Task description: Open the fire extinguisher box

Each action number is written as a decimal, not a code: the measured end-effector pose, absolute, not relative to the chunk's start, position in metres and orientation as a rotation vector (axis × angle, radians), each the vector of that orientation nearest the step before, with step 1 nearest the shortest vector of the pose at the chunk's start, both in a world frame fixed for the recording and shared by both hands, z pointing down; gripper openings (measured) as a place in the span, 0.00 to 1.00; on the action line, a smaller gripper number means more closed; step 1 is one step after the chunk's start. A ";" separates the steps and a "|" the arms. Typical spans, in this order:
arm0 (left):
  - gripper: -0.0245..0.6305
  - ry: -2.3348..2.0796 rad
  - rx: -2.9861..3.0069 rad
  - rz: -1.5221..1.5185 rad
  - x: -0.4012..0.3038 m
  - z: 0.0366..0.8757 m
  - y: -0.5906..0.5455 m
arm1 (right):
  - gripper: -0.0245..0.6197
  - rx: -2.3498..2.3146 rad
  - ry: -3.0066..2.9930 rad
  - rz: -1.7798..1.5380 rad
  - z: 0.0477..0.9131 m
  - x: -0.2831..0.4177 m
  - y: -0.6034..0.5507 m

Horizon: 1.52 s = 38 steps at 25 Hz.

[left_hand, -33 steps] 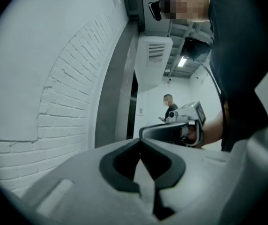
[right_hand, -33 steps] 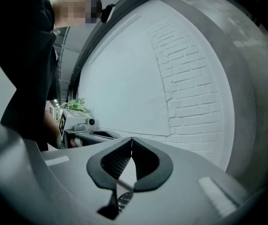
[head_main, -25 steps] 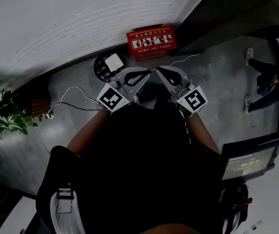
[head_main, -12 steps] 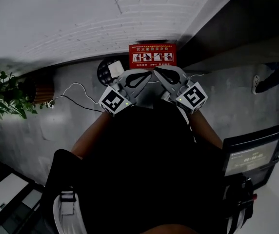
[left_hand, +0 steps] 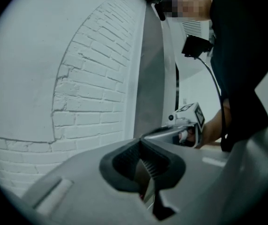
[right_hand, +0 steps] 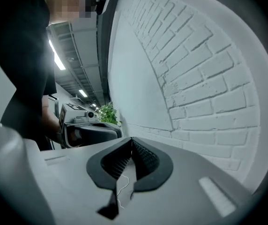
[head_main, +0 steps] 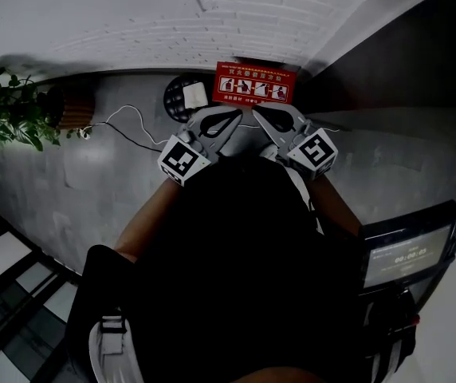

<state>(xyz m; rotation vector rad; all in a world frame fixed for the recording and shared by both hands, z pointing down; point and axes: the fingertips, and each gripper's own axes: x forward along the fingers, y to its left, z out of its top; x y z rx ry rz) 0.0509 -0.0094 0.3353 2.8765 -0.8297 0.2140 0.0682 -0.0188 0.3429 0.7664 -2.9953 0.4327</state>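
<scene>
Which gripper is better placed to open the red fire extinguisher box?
Probably right, barely: the right gripper sits nearer the red rectangular fire extinguisher box than the left gripper. Both are shut, touching nothing.

We see the wall (head_main: 132, 22) as white-painted brick, rough, with sunken joints. The floor (head_main: 60, 190) looks like matt, mottled grey concrete. The box (head_main: 255, 84) is red with a smooth printed face. The left gripper (head_main: 237, 116) and right gripper (head_main: 257, 112) have matt grey plastic shells; their pads (right_hand: 144, 156) are black and ribbed.

Print on the red box (head_main: 255, 83) is too small to read.
</scene>
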 end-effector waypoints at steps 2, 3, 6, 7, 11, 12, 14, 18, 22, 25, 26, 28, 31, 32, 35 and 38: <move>0.04 -0.852 2.837 0.227 0.052 0.348 -0.011 | 0.05 0.745 -2.964 0.479 0.368 0.072 -0.023; 0.04 -0.856 2.818 0.238 0.052 0.356 -0.012 | 0.05 0.741 -2.951 0.518 0.381 0.073 -0.026; 0.04 -0.842 2.774 0.273 0.048 0.379 -0.018 | 0.05 0.770 -2.926 0.648 0.404 0.072 -0.037; 0.04 -0.830 2.765 0.283 0.048 0.386 -0.020 | 0.05 0.784 -2.918 0.678 0.410 0.071 -0.040; 0.04 -0.786 2.724 0.321 0.045 0.416 -0.021 | 0.05 0.814 -2.874 0.787 0.441 0.066 -0.043; 0.04 -0.777 2.712 0.327 0.044 0.423 -0.021 | 0.05 0.815 -2.866 0.820 0.447 0.064 -0.045; 0.04 -0.753 2.697 0.343 0.043 0.436 -0.022 | 0.05 0.810 -2.839 0.842 0.456 0.060 -0.048; 0.04 -0.709 2.672 0.398 0.042 0.469 -0.022 | 0.05 0.802 -2.757 0.878 0.487 0.052 -0.050; 0.04 -0.724 2.602 0.418 0.037 0.506 -0.028 | 0.07 0.812 -2.684 0.999 0.529 0.047 -0.047; 0.04 -0.733 2.559 0.436 0.036 0.537 -0.036 | 0.07 0.857 -2.626 1.117 0.565 0.048 -0.050; 0.04 -0.727 2.550 0.447 0.037 0.547 -0.038 | 0.07 0.877 -2.605 1.160 0.577 0.050 -0.051; 0.04 -0.710 2.540 0.471 0.041 0.565 -0.040 | 0.07 0.917 -2.553 1.227 0.602 0.053 -0.051; 0.04 -0.688 2.529 0.503 0.047 0.589 -0.046 | 0.10 0.989 -2.460 1.316 0.643 0.062 -0.053; 0.04 -0.684 2.520 0.506 0.048 0.596 -0.048 | 0.12 1.021 -2.429 1.359 0.657 0.066 -0.054; 0.04 -0.670 2.494 0.500 0.053 0.614 -0.050 | 0.16 1.152 -2.326 1.513 0.696 0.082 -0.057; 0.04 -0.658 2.482 0.508 0.056 0.630 -0.047 | 0.20 1.312 -2.186 1.760 0.741 0.096 -0.057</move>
